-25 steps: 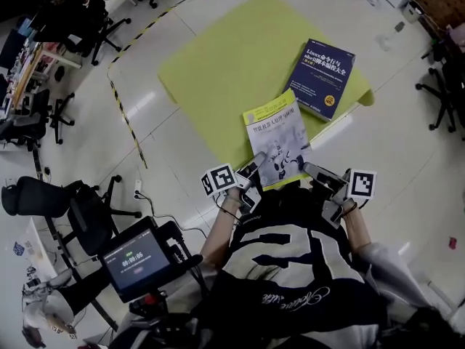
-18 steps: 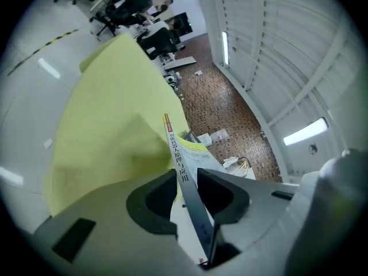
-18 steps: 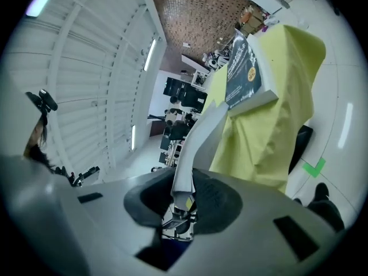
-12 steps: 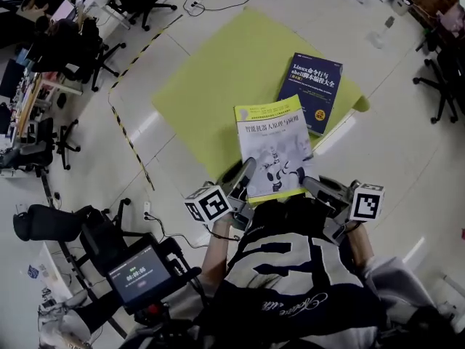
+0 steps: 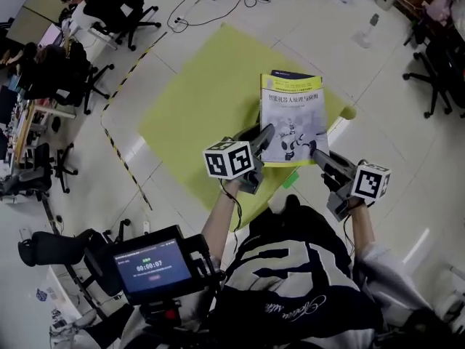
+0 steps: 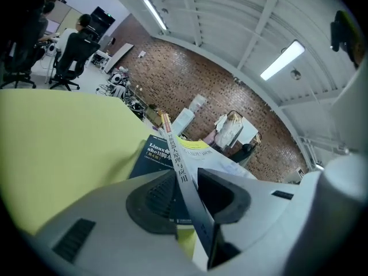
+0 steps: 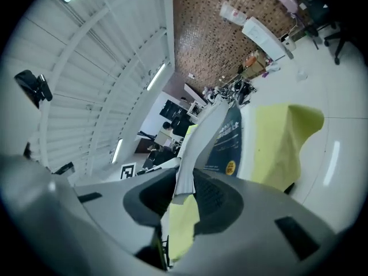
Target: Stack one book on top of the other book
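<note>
Chairs [image 5: 434, 75] flank yellow mat [image 5: 196, 107]; white book [image 5: 294, 122] hides blue book [image 6: 150, 157].

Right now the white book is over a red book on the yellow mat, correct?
Not quite: the lower book is dark blue, not red, as the left gripper view shows. The white book is over it, on the yellow mat.

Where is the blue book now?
The blue book lies right of centre in the head view, on the yellow-green mat, almost hidden beneath the white book.
</note>
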